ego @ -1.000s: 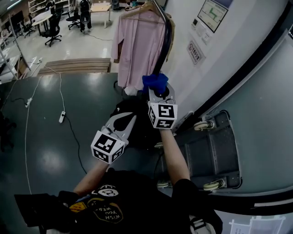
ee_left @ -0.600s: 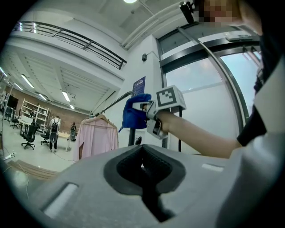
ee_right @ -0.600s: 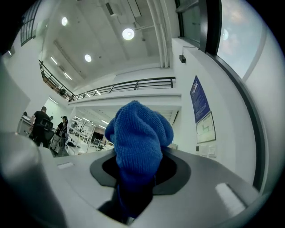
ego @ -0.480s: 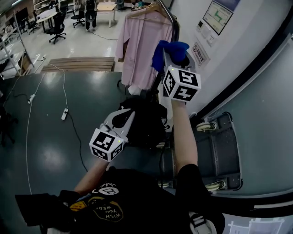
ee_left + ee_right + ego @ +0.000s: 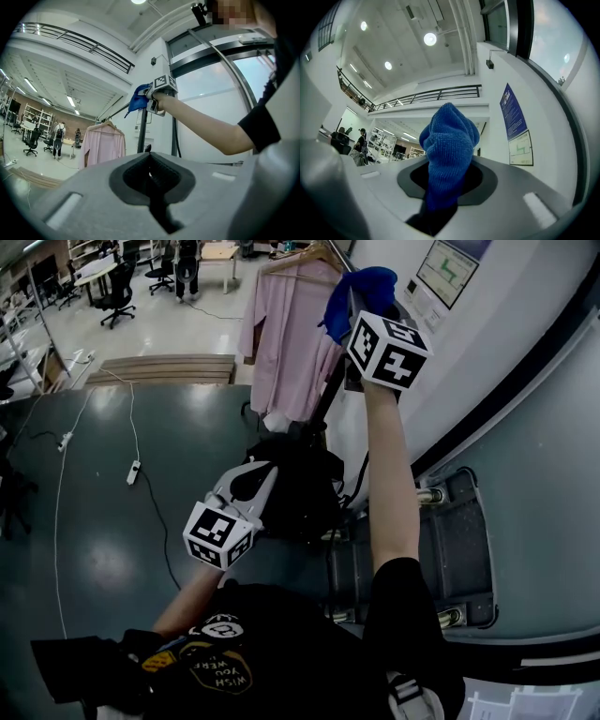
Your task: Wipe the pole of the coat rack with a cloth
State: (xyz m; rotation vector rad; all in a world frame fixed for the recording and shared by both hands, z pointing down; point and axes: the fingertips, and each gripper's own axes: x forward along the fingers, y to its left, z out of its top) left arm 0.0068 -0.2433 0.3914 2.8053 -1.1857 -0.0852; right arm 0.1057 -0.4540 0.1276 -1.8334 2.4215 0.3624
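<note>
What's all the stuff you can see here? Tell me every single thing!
cloth: one, blue, high up beside the rack
coat rack pole: one, dark, standing by the white wall
shirt: one, pink, on a hanger on the rack
bundle: one, black, at the rack's foot
power strip: one, white, on the dark floor
trolley: one, grey, on casters, by the wall
posters: two, blue and white, on the wall
left gripper: one, grey, held low, jaws together, empty
right gripper: one, grey, raised, shut on the cloth
</note>
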